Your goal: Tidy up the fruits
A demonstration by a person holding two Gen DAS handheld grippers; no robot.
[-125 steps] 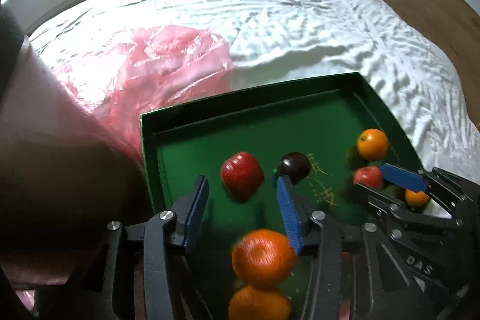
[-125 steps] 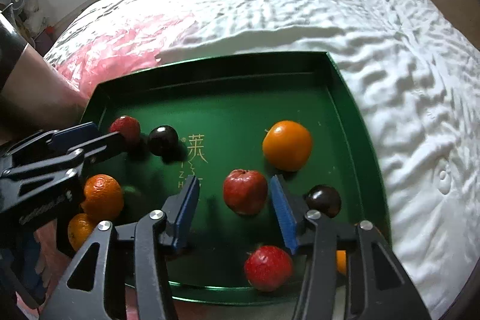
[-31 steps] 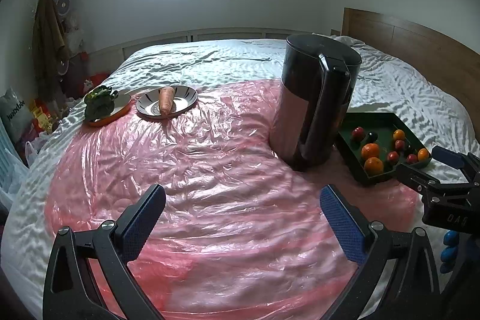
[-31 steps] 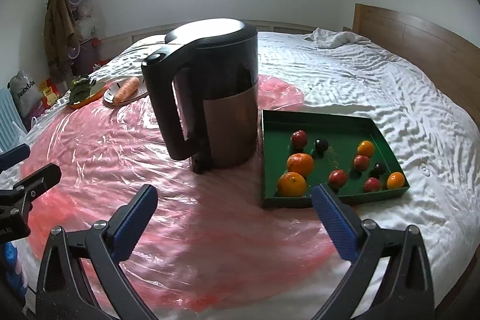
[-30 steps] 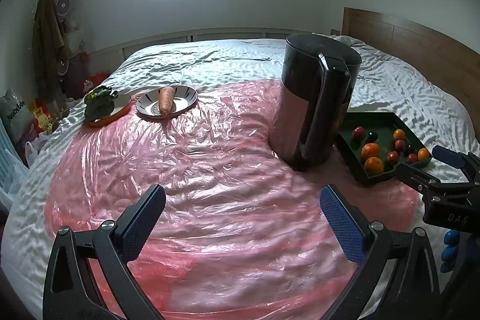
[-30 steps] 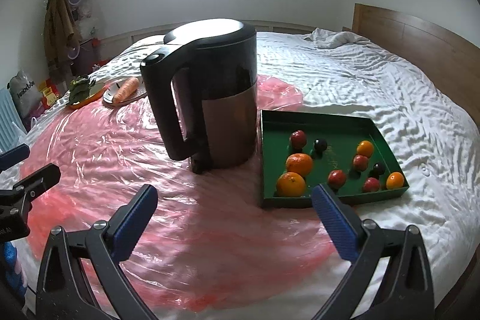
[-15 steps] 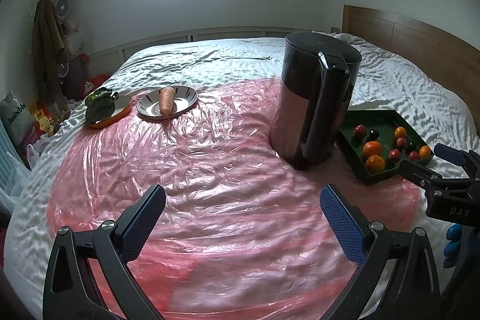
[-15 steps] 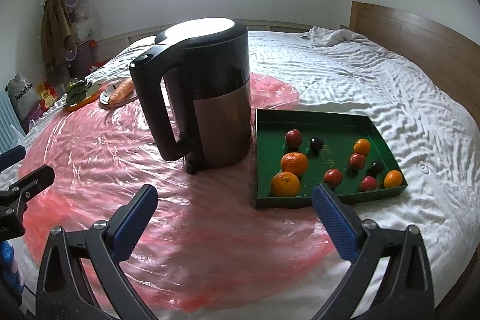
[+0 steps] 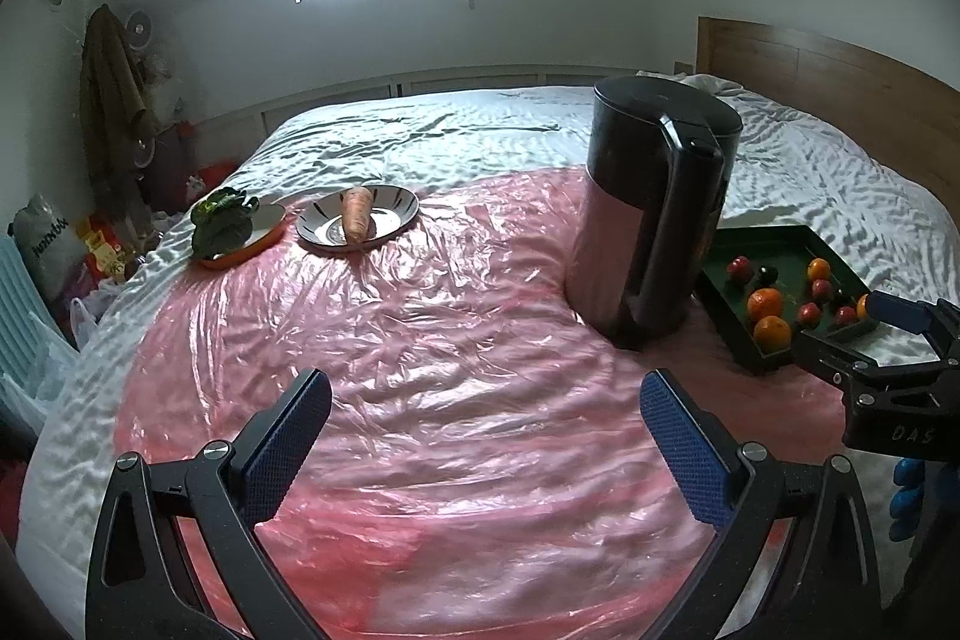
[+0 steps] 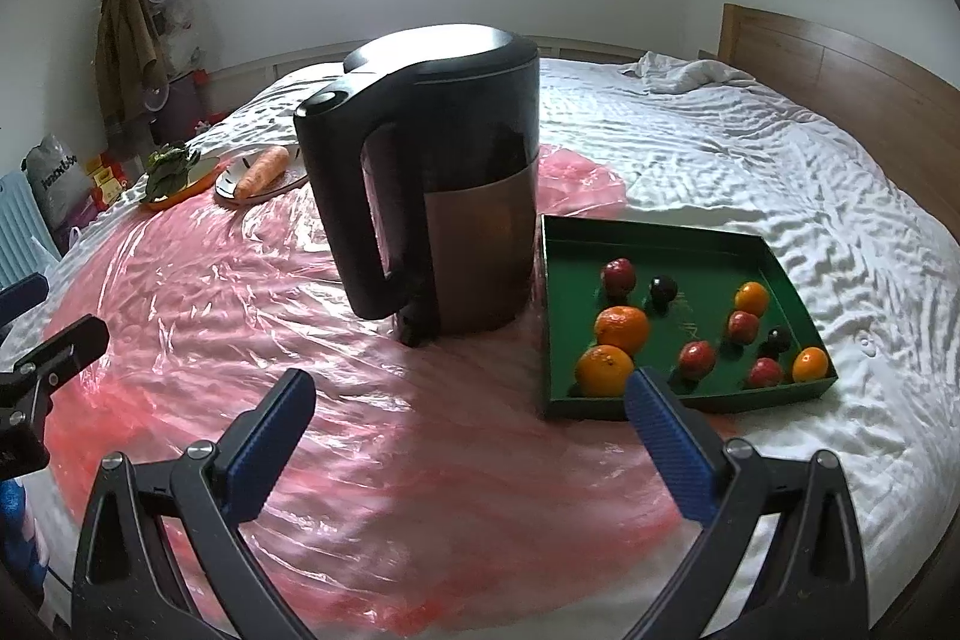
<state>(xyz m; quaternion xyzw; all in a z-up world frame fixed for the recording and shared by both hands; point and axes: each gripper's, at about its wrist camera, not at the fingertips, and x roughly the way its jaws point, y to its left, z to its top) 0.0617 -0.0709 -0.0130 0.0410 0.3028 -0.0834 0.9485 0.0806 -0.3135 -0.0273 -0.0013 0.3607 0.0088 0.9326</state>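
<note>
Item: fruits, all lying in the green tray point(image 10: 792, 280) on the bed, just right of the kettle point(image 10: 444, 196). Both my left gripper point(image 9: 486, 436) and right gripper point(image 10: 474, 430) hang released, holding nothing, well back from the tray. Step, by my reading: sorting done or paused; any next move calls for reaching forward to the tray again.

In the left wrist view, the kettle point(image 9: 654, 214) is covering the near-left corner of the green tray point(image 9: 774, 235), and the right gripper point(image 9: 882, 334) is crossing in front of the tray's near-right end, hiding part of an orange fruit point(image 9: 863, 305) there. In the right wrist view, a blue pad point(image 10: 666, 436) is overlapping the tray's front wall, and the kettle is hiding part of the striped plate point(image 10: 264, 187) behind it. The gold lettering point(image 10: 687, 319) on the tray floor is too small to read. The frame's lower edge is cutting off both gripper bodies. The small dark fruits point(image 10: 663, 289) are too small to identify.
</note>
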